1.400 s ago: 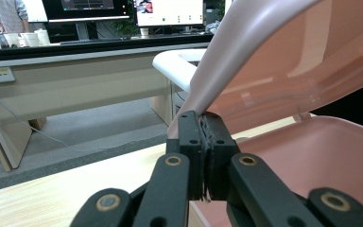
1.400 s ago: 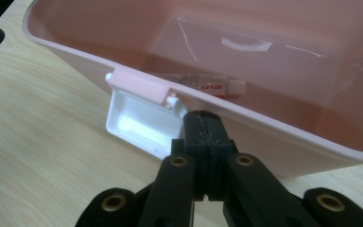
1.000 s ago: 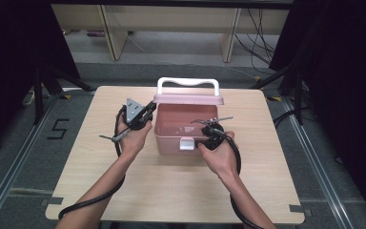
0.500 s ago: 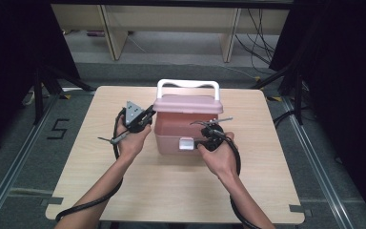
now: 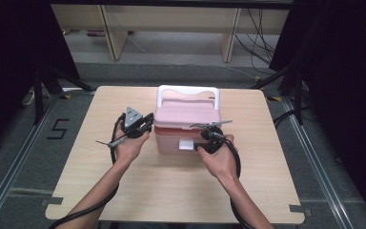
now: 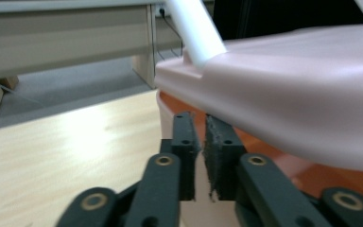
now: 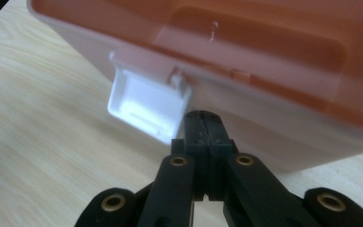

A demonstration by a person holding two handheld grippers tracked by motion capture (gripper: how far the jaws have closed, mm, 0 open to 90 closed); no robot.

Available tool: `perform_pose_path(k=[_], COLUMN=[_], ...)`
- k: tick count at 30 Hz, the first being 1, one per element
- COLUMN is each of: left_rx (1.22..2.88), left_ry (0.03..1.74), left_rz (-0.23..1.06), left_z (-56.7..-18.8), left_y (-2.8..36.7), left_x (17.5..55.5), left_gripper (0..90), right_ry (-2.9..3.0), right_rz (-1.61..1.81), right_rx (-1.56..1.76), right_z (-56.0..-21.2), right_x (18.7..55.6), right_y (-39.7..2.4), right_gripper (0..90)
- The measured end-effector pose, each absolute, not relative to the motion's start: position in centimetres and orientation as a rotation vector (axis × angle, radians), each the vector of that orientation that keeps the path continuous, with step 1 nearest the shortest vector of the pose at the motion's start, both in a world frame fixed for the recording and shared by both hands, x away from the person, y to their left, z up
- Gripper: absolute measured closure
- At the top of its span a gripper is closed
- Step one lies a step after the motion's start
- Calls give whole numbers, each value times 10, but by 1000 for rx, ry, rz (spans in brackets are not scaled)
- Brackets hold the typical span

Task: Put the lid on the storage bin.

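A pink box (image 5: 186, 114) with a white handle (image 5: 188, 89) stands mid-table; its white latch (image 5: 186, 144) sticks out from the front wall. My left gripper (image 5: 148, 123) is at the box's left side. In the left gripper view its tips (image 6: 201, 125) sit just under the overhanging lid (image 6: 302, 94); its jaws have just been opening and a narrow gap shows, with nothing in it. My right gripper (image 5: 199, 145) is at the front wall. In the right gripper view it (image 7: 203, 118) is shut and empty, its tips against the box (image 7: 264, 56) beside the latch (image 7: 146, 106).
The box rests on a pale wooden table (image 5: 171, 191) with bare wood on all sides of it. Wooden shelving (image 5: 171, 28) and cables lie on the floor beyond the far edge. Dark curtains flank the table.
My left gripper has shifted slightly toward the near side at the box's left corner. The right hand and the box have stayed put.
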State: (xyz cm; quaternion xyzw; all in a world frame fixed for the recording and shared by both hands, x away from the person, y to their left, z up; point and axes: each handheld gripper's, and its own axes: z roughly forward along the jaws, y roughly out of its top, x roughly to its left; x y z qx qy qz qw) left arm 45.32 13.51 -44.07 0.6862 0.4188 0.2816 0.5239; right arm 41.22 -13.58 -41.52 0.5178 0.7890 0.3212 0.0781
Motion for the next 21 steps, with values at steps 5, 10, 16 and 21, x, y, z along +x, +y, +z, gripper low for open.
perform_pose_path(k=[5,10,16,21], left_rx=[1615,1585,1553,1540], left_ry=[1031,1030,1038,1048], left_rz=[672,677,671,667], left_z=[-439,-433,-431,-433], left_y=[145,150,154,158], left_x=[445,438,431,426], left_gripper=[670,635,592,579], right_ry=[2372,2381,2361,2347], right_rz=[960,952,963,979], right_rx=[1560,1552,1569,1581], right_z=[-417,-417,-415,-412], right_x=[408,407,404,400], right_y=[-137,-139,-142,-148], right_gripper=[900,900,900,900])
